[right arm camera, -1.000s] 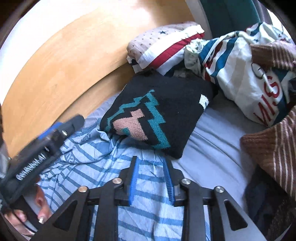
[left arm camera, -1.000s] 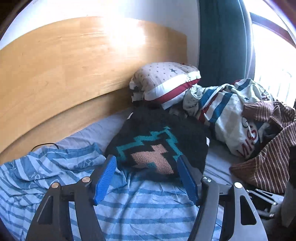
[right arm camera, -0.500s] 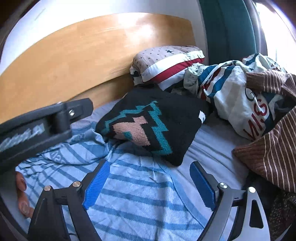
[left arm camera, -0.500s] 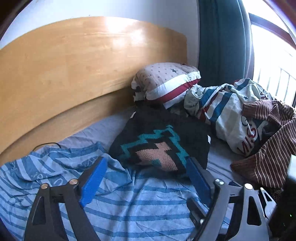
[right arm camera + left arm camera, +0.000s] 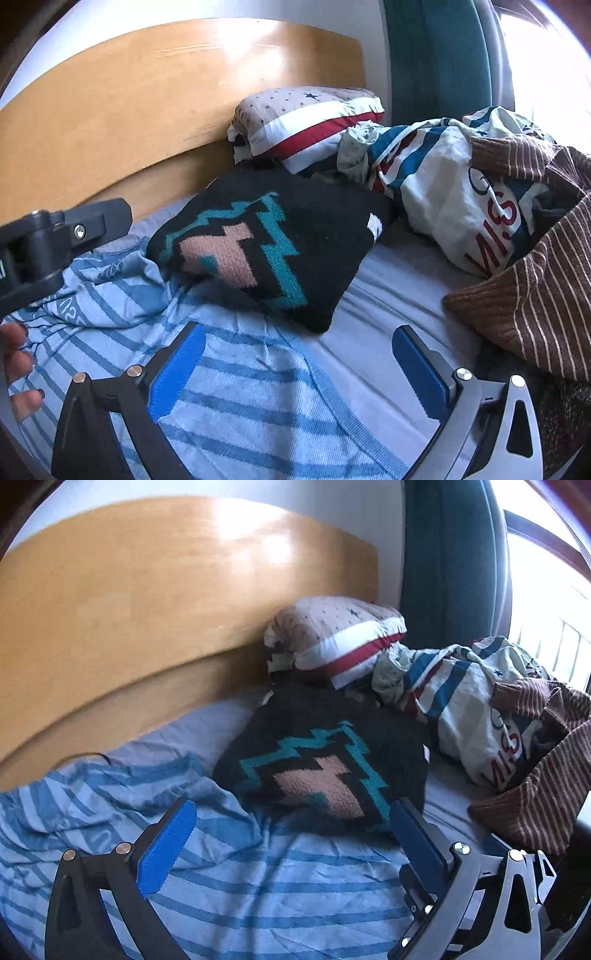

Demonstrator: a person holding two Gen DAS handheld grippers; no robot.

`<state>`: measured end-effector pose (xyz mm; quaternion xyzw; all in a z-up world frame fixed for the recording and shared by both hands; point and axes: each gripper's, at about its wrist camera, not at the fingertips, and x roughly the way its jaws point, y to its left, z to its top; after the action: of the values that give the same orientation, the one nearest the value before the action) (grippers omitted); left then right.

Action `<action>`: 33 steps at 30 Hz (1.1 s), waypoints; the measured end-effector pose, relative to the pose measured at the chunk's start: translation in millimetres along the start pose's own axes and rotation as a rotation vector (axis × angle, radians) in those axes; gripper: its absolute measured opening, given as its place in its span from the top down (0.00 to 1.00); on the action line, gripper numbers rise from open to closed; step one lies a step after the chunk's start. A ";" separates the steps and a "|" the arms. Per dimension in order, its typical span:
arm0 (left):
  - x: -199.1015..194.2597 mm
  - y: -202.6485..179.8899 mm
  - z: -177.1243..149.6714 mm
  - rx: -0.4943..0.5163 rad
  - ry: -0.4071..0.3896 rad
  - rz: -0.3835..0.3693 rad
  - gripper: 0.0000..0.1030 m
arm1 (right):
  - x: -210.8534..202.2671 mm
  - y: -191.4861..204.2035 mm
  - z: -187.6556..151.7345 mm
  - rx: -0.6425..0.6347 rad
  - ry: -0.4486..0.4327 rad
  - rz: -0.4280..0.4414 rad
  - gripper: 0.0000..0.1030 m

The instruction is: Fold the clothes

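A light blue garment with darker blue stripes [image 5: 258,890] lies rumpled on the bed, in the lower half of both views [image 5: 251,406]. My left gripper [image 5: 291,819] is open and empty above it, its blue pads wide apart. My right gripper [image 5: 299,343] is also open and empty, just above the garment's ribbed right edge. The left gripper's black body [image 5: 55,236] shows at the left edge of the right wrist view, with the person's fingers [image 5: 14,354] below it.
A black cushion with a teal and pink pattern [image 5: 325,760] lies just beyond the garment. A star pillow [image 5: 332,635], a bundled duvet [image 5: 472,709] and a brown striped garment [image 5: 535,288] fill the far right. A wooden headboard [image 5: 147,602] stands behind.
My right gripper has opened from a narrow gap on the striped garment to wide apart and let it go. Both grippers have lifted and drawn back a little. The left jaws have widened.
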<state>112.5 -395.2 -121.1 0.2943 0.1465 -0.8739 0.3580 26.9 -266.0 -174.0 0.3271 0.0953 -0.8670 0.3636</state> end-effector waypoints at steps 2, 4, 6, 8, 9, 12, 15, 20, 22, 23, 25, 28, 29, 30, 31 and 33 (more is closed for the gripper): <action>2.2 0.6 0.0 -0.002 -0.001 -0.001 0.00 | -1.3 0.0 1.1 -0.009 -0.024 -0.002 0.00; 3.5 1.2 -0.4 -0.003 0.006 -0.005 0.00 | -0.8 3.7 0.5 -0.031 -0.031 -0.015 0.00; 5.0 2.8 -0.4 -0.011 0.018 -0.009 0.00 | -0.2 7.9 -0.1 -0.055 -0.036 -0.029 0.00; 6.1 4.6 -0.8 -0.019 0.026 -0.013 0.00 | -1.1 13.1 0.1 -0.084 -0.047 -0.044 0.00; 5.9 5.1 -1.3 -0.020 0.026 -0.015 0.00 | -3.2 14.9 0.7 -0.094 -0.061 -0.052 0.00; 5.2 5.1 -2.2 -0.013 0.022 -0.011 0.00 | -9.7 16.7 3.1 -0.097 -0.101 -0.057 0.00; 6.0 5.2 -3.5 -0.003 0.021 -0.011 0.00 | -11.1 13.7 5.9 -0.070 -0.110 -0.043 0.00; 9.7 1.6 -4.7 0.018 0.037 -0.009 0.00 | -8.3 5.5 7.2 -0.016 -0.087 -0.013 0.00; 10.0 0.0 -5.4 0.023 0.039 -0.008 0.00 | -9.3 3.7 7.0 -0.001 -0.093 0.003 0.00; 10.1 -0.2 -5.6 0.023 0.039 -0.007 0.00 | -9.7 3.7 6.6 0.001 -0.093 0.009 0.00; 10.4 0.0 -5.8 0.020 0.040 -0.007 0.00 | -10.5 3.9 5.7 0.000 -0.090 0.020 0.00; 11.4 1.5 -6.7 0.013 0.043 -0.011 0.00 | -11.9 5.9 5.4 -0.019 -0.097 0.014 0.00; 11.5 1.9 -7.0 0.012 0.043 -0.013 0.00 | -12.4 6.8 5.1 -0.025 -0.100 0.010 0.00; 11.5 2.2 -7.3 0.012 0.043 -0.012 0.00 | -12.1 7.3 5.1 -0.029 -0.099 0.011 0.00; 11.4 2.4 -7.4 0.013 0.042 -0.012 0.00 | -11.5 7.7 5.1 -0.031 -0.097 0.013 0.00; 11.1 3.0 -7.4 0.014 0.037 -0.011 0.00 | -10.7 8.3 5.0 -0.034 -0.093 0.016 0.00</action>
<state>111.3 -399.9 -133.9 0.3120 0.1486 -0.8713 0.3483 35.7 -267.9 -162.8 0.2808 0.0907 -0.8767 0.3800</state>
